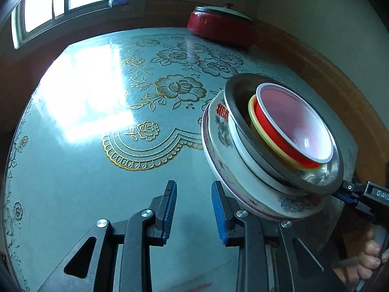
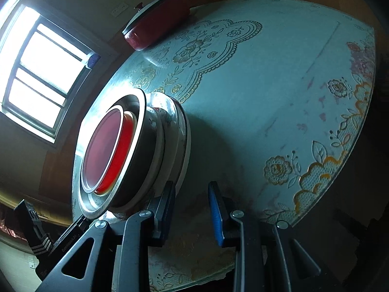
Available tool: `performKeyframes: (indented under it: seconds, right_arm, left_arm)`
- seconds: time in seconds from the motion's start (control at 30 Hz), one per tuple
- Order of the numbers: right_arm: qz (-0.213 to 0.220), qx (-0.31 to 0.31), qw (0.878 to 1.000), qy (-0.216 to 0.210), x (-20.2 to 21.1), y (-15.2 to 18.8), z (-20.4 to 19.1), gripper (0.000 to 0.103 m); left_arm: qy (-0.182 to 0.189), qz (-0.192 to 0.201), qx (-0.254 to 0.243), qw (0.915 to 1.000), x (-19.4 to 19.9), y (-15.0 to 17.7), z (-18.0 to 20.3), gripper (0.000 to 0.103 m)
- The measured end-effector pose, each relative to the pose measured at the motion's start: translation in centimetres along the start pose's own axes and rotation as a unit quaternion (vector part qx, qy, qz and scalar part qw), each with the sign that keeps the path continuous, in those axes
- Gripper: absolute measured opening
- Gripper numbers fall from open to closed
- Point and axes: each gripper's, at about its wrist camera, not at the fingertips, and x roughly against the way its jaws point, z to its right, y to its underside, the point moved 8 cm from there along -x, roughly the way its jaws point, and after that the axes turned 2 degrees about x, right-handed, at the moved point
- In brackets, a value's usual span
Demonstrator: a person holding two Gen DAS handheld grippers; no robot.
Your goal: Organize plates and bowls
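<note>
Both the left gripper [image 1: 194, 209] and the right gripper [image 2: 192, 209] hang part-open and empty beside a finished stack [image 1: 272, 150]: red bowl [image 1: 295, 124] in steel bowl [image 1: 316, 177] on patterned plates [image 1: 218, 126], near the table [image 1: 85, 170] edge; little looks left to sort

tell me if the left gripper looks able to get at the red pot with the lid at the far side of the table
Probably yes. The tablecloth between the left gripper and the red pot lies bare, and the stack of plates and bowls sits off to one side. Its fingers stand apart with nothing between them.
</note>
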Motion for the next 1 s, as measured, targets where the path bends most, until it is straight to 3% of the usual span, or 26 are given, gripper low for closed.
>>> performKeyframes:
  seconds: [0.3, 0.63, 0.83, 1.0]
  right_arm:
    - [0.053, 0.012, 0.995, 0.080, 2.1, 3.5, -1.9, 0.029]
    - [0.140, 0.099, 0.969, 0.180, 4.3, 5.7, -7.7, 0.033]
    - [0.172, 0.104, 0.959, 0.199, 4.3, 6.3, -10.2, 0.033]
    - [0.168, 0.096, 0.958, 0.210, 3.6, 6.7, -10.6, 0.033]
  left_arm:
    - [0.014, 0.018, -0.057, 0.9981, 1.9, 0.8, -0.4, 0.032]
    - [0.013, 0.069, -0.108, 0.9917, 4.4, -0.3, 0.0, 0.056]
    - [0.017, 0.095, -0.108, 0.9895, 5.4, -1.0, -0.2, 0.080]
    - [0.013, 0.100, -0.095, 0.9904, 5.5, -1.2, -1.0, 0.090]
